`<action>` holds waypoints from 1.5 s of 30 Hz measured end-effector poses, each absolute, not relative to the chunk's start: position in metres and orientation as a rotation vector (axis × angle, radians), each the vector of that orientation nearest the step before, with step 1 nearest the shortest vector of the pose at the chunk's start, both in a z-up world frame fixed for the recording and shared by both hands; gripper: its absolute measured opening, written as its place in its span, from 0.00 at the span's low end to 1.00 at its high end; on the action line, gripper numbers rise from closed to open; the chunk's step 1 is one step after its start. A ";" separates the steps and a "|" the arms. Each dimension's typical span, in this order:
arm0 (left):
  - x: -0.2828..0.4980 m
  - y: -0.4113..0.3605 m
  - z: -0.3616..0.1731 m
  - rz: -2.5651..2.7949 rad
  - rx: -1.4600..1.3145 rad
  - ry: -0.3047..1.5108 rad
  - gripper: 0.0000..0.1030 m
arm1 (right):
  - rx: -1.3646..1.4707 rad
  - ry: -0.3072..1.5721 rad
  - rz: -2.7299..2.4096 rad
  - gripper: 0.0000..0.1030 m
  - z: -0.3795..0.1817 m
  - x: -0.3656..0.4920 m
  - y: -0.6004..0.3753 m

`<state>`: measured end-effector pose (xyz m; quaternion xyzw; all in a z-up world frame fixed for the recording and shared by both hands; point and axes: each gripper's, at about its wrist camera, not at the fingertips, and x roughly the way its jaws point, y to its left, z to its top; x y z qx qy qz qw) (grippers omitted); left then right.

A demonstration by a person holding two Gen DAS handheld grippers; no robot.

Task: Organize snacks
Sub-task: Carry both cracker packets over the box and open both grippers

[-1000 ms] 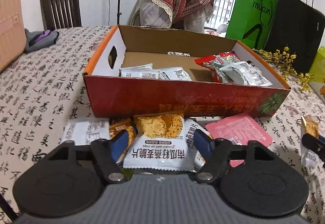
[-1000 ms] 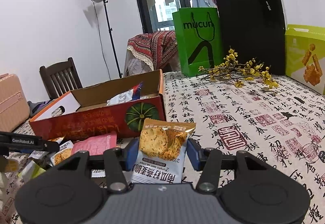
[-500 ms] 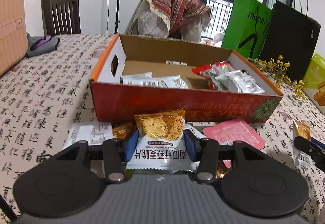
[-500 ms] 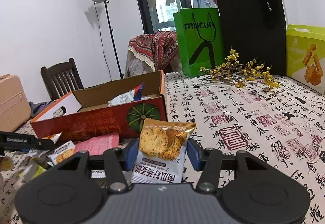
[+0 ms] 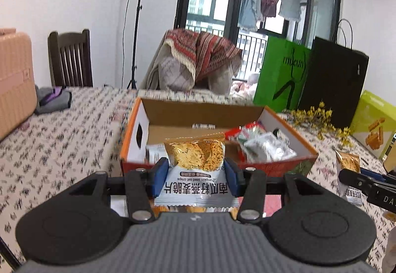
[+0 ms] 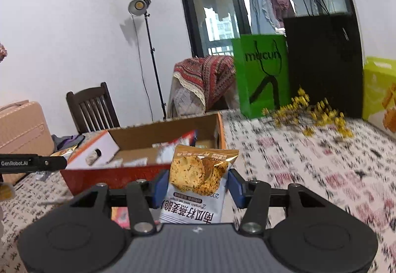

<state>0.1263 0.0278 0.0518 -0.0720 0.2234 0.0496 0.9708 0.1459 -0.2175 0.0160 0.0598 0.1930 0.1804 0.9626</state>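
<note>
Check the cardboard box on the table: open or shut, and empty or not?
Open and not empty. The cardboard box has no lid over it, and silver and red snack packets lie inside, with bare cardboard floor showing behind them.

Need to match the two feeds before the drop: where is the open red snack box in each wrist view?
Left wrist view: red snack box sits centre, straight ahead, behind the held packet.
Right wrist view: red snack box lies left of centre.
Shared landmark: green bag.

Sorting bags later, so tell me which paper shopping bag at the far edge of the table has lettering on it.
The green bag, printed "mucun" in black. The black bag standing at its right shows no lettering here.
</note>
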 end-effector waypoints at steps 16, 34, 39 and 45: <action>0.178 0.036 0.073 0.131 -0.156 0.329 0.48 | 0.090 0.319 0.440 0.49 0.062 0.216 -0.151; 0.220 0.049 0.012 0.198 -0.051 0.358 0.49 | 0.040 0.349 0.406 0.50 0.004 0.270 -0.130; 0.220 0.049 0.007 0.198 -0.047 0.354 0.67 | 0.035 0.359 0.417 0.79 0.002 0.269 -0.129; 0.211 0.052 0.013 0.214 -0.082 0.291 1.00 | 0.083 0.349 0.425 1.00 0.003 0.267 -0.137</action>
